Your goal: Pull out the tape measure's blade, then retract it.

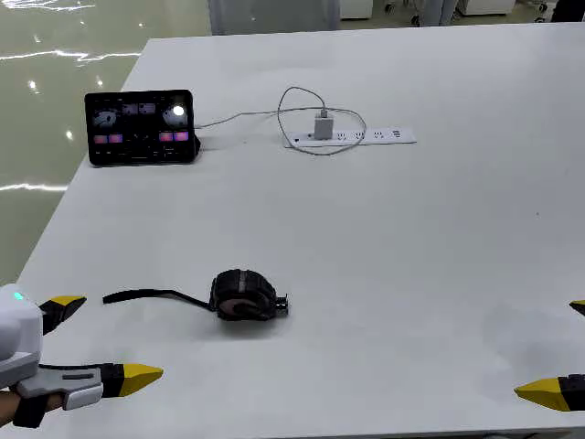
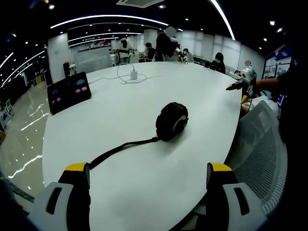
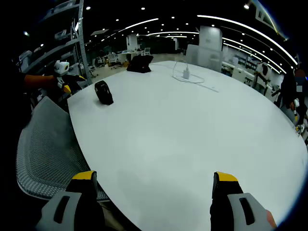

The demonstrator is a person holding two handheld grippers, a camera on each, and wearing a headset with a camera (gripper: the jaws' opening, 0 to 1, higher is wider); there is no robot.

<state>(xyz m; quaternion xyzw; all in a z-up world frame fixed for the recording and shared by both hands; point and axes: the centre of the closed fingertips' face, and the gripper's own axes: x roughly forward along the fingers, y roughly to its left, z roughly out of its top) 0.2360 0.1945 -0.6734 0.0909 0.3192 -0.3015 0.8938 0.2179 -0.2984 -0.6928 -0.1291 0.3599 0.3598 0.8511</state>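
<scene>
The left gripper is held wide open, with nothing between its jaws; the right gripper is likewise spread and empty. No step seems begun. The tape measure lies just ahead of the left jaws, its strap trailing back toward them, and far aside from the right jaws. Next, the case should be gripped and the blade's tip pinched. Beyond, a tablet and power strip are seen; nothing obstructs.
</scene>
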